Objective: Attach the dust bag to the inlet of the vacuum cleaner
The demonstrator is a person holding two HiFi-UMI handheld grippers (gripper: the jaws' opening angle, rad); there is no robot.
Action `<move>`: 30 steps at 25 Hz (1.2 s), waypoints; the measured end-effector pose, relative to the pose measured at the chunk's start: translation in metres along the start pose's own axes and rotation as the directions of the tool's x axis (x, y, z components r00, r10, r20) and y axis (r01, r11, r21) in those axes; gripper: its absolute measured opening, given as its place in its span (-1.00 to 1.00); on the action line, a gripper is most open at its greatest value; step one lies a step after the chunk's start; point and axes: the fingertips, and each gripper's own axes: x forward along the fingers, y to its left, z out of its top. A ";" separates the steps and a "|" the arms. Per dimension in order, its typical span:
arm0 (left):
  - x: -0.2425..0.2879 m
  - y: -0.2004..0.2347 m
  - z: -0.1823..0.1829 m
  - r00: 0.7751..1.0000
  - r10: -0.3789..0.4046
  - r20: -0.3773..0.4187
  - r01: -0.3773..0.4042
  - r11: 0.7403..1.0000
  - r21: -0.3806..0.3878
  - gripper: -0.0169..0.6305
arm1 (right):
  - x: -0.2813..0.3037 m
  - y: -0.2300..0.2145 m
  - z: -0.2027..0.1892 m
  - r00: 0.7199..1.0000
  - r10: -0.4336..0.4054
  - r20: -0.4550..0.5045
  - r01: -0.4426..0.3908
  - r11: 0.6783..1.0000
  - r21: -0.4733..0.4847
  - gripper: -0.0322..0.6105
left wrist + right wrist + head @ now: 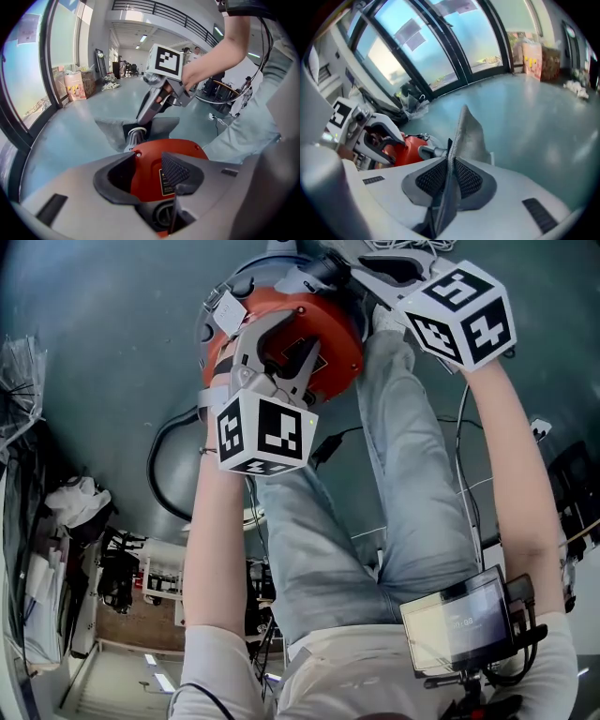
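Observation:
The vacuum cleaner [323,320] has an orange top and stands on the floor in front of the person's legs. My left gripper [286,357] reaches down onto it. In the left gripper view its jaws [145,176] straddle the orange body [154,159] and grip it. The grey fabric dust bag [110,129] stands behind the vacuum, its dark collar at the pale inlet tube [135,136]. My right gripper [140,123] comes down onto that collar. In the right gripper view its pads [461,178] are shut on the thin dark collar, and the bag [471,136] rises beyond them.
A black hose [164,474] loops on the floor left of the vacuum. Thin cables [459,427] run at the right. The person's jeans-clad legs [403,474] fill the middle, with a small screen [459,620] below. Bags and clutter [75,502] lie by the glass wall.

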 end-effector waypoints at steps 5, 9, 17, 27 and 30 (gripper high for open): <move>0.000 -0.001 0.001 1.000 0.005 0.016 -0.005 1.000 -0.003 -0.45 | -0.018 -0.006 -0.018 0.976 -0.216 -0.028 0.214 0.975 -0.060 -0.76; 0.001 -0.001 0.001 1.000 0.010 0.017 -0.010 1.000 -0.006 -0.45 | -0.022 -0.025 -0.020 0.909 -0.408 -0.088 0.404 0.913 -0.062 -0.75; 0.003 0.001 0.004 1.000 0.014 0.015 -0.014 1.000 -0.008 -0.45 | -0.027 -0.037 -0.019 0.945 -0.306 -0.118 0.313 0.949 0.045 -0.62; 0.001 0.001 0.005 1.000 0.015 0.018 -0.015 1.000 -0.006 -0.45 | 0.010 -0.013 -0.038 0.958 -0.167 -0.233 0.147 0.984 -0.101 -0.79; 0.000 0.001 0.003 1.000 0.016 0.018 -0.015 1.000 -0.004 -0.45 | 0.019 0.015 -0.039 0.953 -0.187 -0.239 0.129 0.962 -0.240 -0.77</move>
